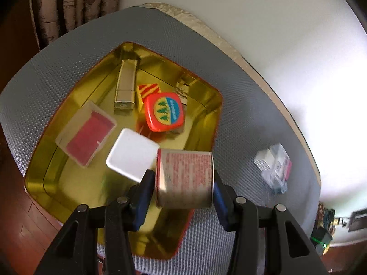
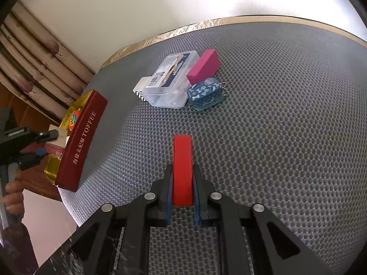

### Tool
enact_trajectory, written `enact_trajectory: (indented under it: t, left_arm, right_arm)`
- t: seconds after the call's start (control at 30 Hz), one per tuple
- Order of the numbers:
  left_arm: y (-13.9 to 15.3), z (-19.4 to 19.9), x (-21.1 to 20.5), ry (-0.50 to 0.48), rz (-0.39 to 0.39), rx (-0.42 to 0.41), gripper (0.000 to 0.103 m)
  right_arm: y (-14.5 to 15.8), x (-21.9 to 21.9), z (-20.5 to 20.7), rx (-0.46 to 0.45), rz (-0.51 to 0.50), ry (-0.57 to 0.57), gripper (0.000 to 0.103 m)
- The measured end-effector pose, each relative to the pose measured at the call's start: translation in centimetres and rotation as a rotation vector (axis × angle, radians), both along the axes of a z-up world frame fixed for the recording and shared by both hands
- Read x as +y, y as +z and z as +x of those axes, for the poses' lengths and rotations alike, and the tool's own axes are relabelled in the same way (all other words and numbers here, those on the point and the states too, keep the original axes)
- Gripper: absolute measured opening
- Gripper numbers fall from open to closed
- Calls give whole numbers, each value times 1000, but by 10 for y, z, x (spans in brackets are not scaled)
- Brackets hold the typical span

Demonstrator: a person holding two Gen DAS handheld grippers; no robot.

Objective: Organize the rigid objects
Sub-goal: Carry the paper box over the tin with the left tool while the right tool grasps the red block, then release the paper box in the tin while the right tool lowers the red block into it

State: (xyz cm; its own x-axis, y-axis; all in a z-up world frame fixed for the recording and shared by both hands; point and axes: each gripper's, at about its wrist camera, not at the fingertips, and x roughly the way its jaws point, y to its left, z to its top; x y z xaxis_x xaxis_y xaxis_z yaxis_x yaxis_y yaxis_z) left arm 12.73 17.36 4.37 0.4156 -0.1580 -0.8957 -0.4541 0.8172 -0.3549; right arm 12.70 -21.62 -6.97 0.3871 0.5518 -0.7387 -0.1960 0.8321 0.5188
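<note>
The left gripper [image 1: 183, 183] was clenched on a small silvery box with faded red print [image 1: 184, 178], carried above the near rim of the gold-lined toffee tin [image 1: 68, 183], while the right gripper [image 2: 182, 183] was clamped on a thin red block [image 2: 182, 169] held over the middle of the grey honeycomb mat [image 2: 275, 149]. Both were judged to be mid-delivery: loose items were being gathered into the tin, with one piece each in hand. Inside lay a white block [image 1: 132, 154], a clear case with a red insert [image 1: 86, 134], a red-lidded box with a tree badge [image 1: 165, 112], a striped cube [image 1: 148, 91] and a gold lighter-shaped piece [image 1: 126, 84]. The next move called for lowering the silvery box into the bare gold floor at the tin's near corner, clear of the white block, before letting go. Toward the mat's far edge a clear plastic case [image 2: 167, 80], a magenta block [image 2: 203, 66] and a blue patterned pouch [image 2: 204, 92] waited, touching one another. The mat covered a pale-edged table [image 2: 146, 42] by a white wall and a curtain [image 1: 75, 2].
</note>
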Motion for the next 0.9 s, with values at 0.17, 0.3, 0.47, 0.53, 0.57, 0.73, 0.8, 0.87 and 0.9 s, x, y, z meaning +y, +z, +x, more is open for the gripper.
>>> enact_trajectory:
  t: [0.17,0.3,0.47,0.53,0.57,0.73,0.8,0.87,0.9]
  left_arm:
    - [-2,10,0,-9,45,8,49]
    - [9,3,0,-10,86,-29,50]
    - [29,-58,26,141,122,-143,58]
    - [27,-81,37,188,120,-144,58]
    - [22,-98,45,216,115,-140,58]
    - [6,-140,67,268,122,-105,58]
    - [2,-150,71,298,153,-92,58]
    - [2,-152,68,291,176,-110,58]
    - [3,-152,65,287,205,-114,58]
  right_arm:
    - [2,-5,-2,4,4,3,13]
    - [4,-10,-4,5,7,5,13]
    - [19,-5,-1,4,34,9,13]
    - [31,1,-1,-6,52,30,13]
    - [36,4,-1,-9,60,39,13]
    - [75,50,6,-22,140,136,13]
    - [90,74,10,-29,158,177,13]
    - [106,107,15,-27,185,228,13]
    - [111,122,19,-23,195,254,13]
